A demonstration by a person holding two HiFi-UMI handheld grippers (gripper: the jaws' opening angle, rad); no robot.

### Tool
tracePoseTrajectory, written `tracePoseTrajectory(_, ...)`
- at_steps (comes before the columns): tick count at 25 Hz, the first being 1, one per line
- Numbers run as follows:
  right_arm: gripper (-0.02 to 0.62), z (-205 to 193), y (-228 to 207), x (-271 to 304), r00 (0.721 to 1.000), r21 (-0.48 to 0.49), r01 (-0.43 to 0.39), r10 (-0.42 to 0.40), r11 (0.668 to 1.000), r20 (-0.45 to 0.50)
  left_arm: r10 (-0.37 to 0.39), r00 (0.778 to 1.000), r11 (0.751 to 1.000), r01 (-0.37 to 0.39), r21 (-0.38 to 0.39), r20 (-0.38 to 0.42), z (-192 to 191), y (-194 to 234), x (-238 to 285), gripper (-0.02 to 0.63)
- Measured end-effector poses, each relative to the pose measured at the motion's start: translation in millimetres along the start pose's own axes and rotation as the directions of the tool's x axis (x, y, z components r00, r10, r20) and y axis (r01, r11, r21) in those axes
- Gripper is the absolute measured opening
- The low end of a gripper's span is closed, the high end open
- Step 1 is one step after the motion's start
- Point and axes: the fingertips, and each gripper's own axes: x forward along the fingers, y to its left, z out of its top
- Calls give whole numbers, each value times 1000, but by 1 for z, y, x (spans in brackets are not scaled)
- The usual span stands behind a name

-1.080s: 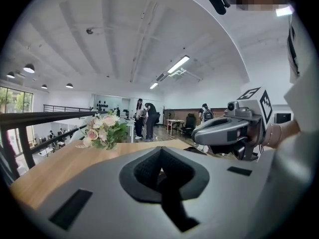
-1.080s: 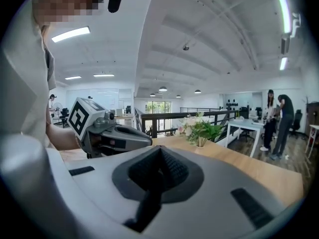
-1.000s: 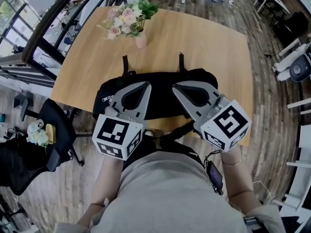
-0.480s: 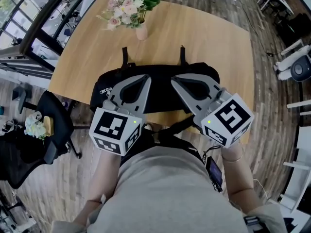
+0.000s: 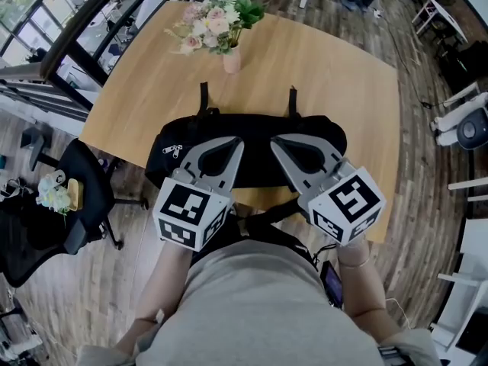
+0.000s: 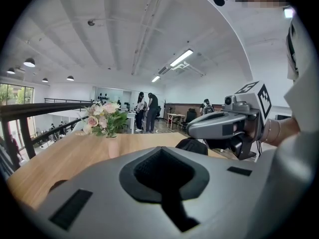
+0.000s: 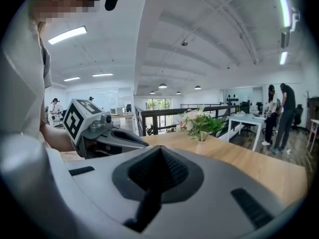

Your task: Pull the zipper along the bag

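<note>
- No change from a second ago for the black bag (image 5: 255, 132): lying along the wooden table's (image 5: 335, 75) near edge, zipper pull (image 5: 174, 150) at its left end.
- Still hovering just above it: left gripper (image 5: 233, 143) and right gripper (image 5: 276, 142), jaws pressed together, nothing between.

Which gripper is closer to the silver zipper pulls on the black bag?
Left. In the head view the left gripper is just right of the zipper pulls at the left end of the black bag; the right gripper is farther right, over its other half.

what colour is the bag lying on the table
Black: the long soft fabric bag on the light wooden table, best seen in the head view.
</note>
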Motion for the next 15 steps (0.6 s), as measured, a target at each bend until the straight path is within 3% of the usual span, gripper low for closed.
tracePoseTrajectory(15,5,-33,-6,11,999,94,29,-27,995,-23,3,998,999,-5,-43,-62,-21,-5,6,17)
